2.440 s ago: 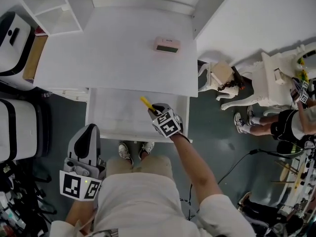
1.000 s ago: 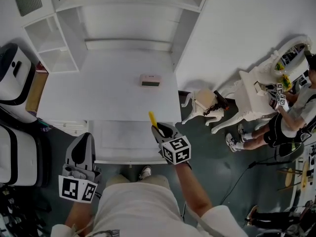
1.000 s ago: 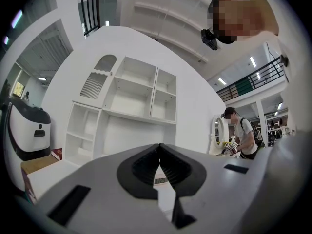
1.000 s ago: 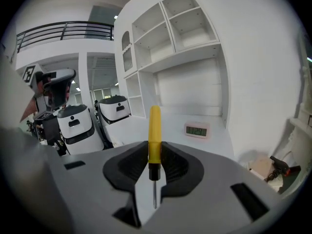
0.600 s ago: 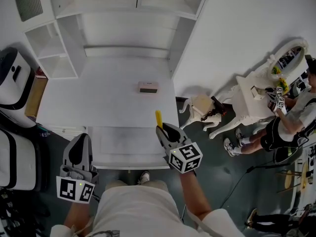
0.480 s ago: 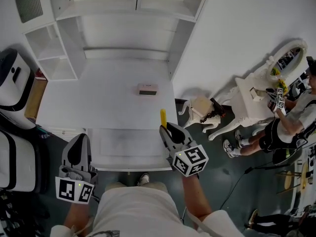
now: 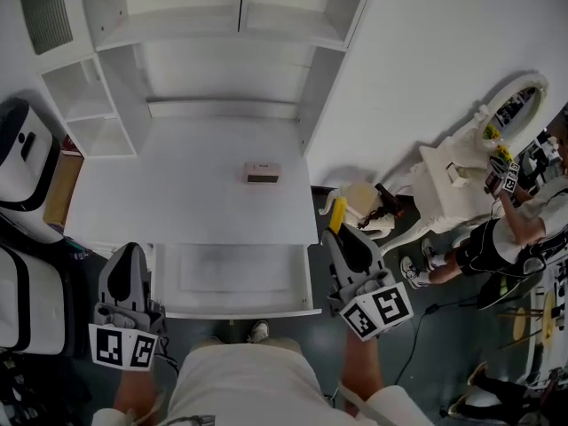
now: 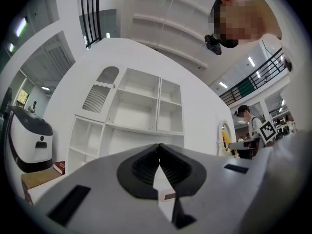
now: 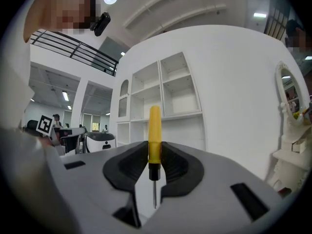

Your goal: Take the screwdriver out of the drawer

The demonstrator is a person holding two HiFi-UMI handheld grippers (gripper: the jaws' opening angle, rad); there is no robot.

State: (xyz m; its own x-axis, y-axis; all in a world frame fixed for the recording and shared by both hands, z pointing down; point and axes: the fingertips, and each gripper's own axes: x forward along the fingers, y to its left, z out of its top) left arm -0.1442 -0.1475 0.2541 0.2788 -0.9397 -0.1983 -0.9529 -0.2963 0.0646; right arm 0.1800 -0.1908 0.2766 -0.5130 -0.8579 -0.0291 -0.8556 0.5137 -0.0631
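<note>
The screwdriver (image 7: 337,214), with a yellow handle and a thin metal shaft, is clamped in my right gripper (image 7: 343,235), which is shut on the handle. In the right gripper view the screwdriver (image 9: 154,136) stands between the black pads (image 9: 130,165), handle pointing away from me and shaft towards the camera. It hangs just off the white desk's (image 7: 177,193) right edge, above the floor. The open white drawer (image 7: 232,307) below the desk front looks bare. My left gripper (image 7: 125,254) is shut with nothing in it, left of the drawer; its pads (image 8: 146,165) meet.
A small pink device (image 7: 263,174) lies on the desk. White shelving (image 7: 222,25) rises behind it. A white and black machine (image 7: 22,158) stands left. At the right are an ornate white dressing table (image 7: 461,171), a small stool (image 7: 359,198) and a seated person (image 7: 519,229).
My right gripper has lifted the screwdriver up out of the drawer and carried it right, past the desk's edge. The left gripper rose a little and drifted left.
</note>
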